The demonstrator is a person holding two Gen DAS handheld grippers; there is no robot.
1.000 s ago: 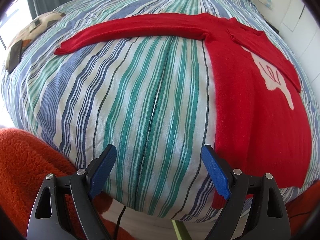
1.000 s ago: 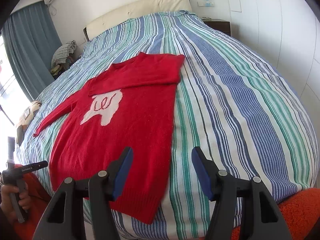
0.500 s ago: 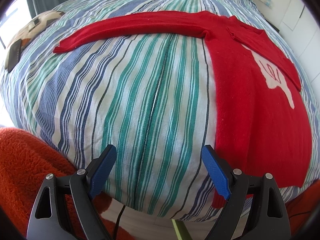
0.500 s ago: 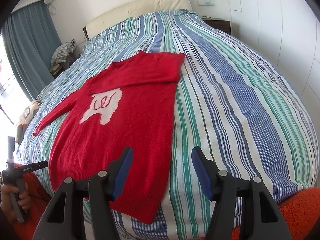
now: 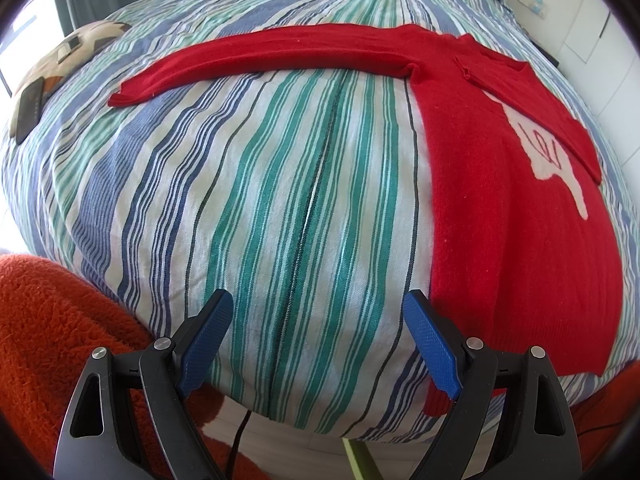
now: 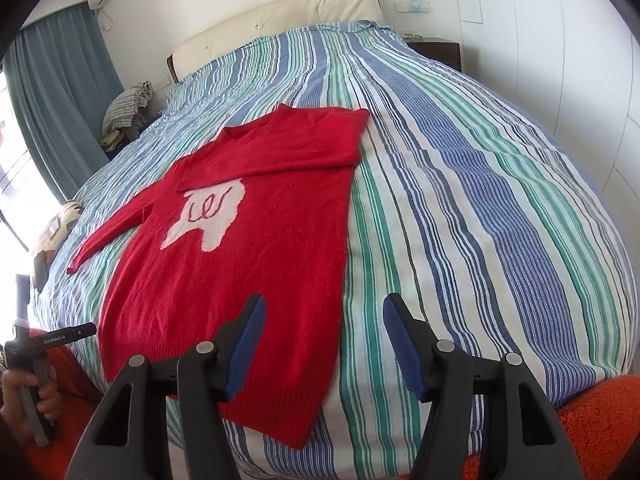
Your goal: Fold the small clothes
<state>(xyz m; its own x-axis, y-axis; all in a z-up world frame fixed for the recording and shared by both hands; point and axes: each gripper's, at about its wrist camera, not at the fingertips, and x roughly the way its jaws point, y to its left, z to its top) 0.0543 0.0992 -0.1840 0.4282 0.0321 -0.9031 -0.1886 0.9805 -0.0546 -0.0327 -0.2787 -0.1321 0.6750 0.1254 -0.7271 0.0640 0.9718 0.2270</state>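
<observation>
Presently, red sweater [image 6: 256, 264] lies flat, front up, on striped bedspread [image 6: 460, 208], hem twd near edge of bed, neck twd headboard [image 6: 280, 20]. White patch w/ red script [image 6: 208, 216] shows mid-chest. One sleeve is folded across chest, cuff end over top of the patch; other sleeve [image 5: 280, 54] is stretched straight out to the side on the spread, unfolded. Left gripper [image 5: 316, 344]: jaws wide apart, holding nothing, over bare spread near bed edge, just beside sweater's side edge; its right-hand blue pad [image 5: 430, 344] overlaps the hem corner in view, contact cannot be confirmed. Right gripper [image 6: 324, 348]: jaws apart, empty, at the hem's other side; one pad in front of the hem, the other in front of bare stripes. In right wrist view, a hand [image 6: 28, 400] grips the other tool's handle at lower left. Orange fleece fabric [image 5: 60, 328] sits at near edge in both views. Patterned cushion [image 5: 68, 52] w/ dark flat item [image 5: 28, 108] on it lies beyond the outstretched cuff. Curtain [image 6: 60, 80] and a checked bundle [image 6: 128, 104] at far side of bed.
</observation>
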